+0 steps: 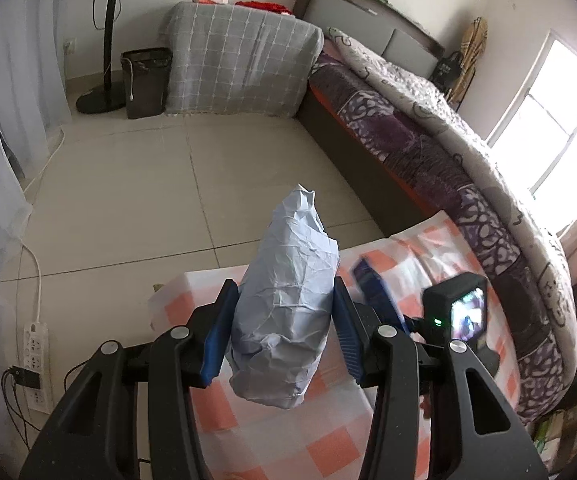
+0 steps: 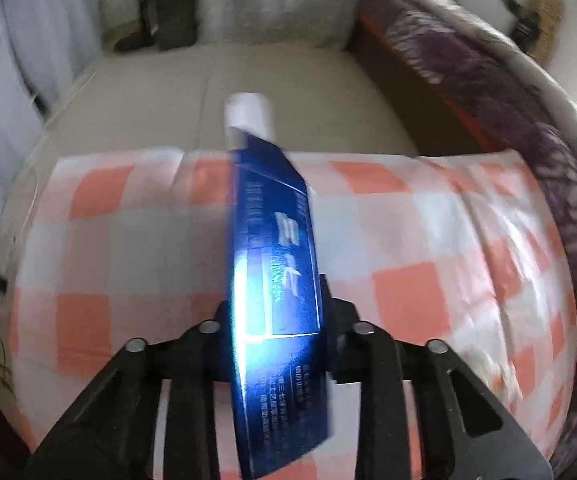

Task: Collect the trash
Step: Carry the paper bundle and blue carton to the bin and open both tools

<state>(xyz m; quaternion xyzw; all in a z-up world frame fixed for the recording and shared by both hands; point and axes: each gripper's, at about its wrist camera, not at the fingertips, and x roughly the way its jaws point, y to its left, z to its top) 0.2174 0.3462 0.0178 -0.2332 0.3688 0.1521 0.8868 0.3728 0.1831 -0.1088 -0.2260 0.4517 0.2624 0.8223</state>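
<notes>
A crumpled wad of pale blue paper [image 1: 288, 300] stands upright between the blue pads of my left gripper [image 1: 284, 284], which is shut on it above the table edge. A flat, glossy blue carton [image 2: 276, 264] with a white far end is pinched edge-on in my right gripper [image 2: 276, 300], which is shut on it over the checked tablecloth [image 2: 428, 240]. The carton hides that gripper's fingertips. In the left wrist view the blue carton [image 1: 368, 280] and the right gripper's camera [image 1: 460, 312] show just right of the paper wad. A dark waste bin [image 1: 146, 80] stands on the floor by the far wall.
The orange-and-white checked table [image 1: 288, 440] lies below both grippers. A bed [image 1: 428, 132] with a patterned quilt runs along the right. A grey-covered cabinet [image 1: 240, 60] and a fan stand [image 1: 104, 92] flank the bin. A power strip [image 1: 36, 356] and cables lie at the left.
</notes>
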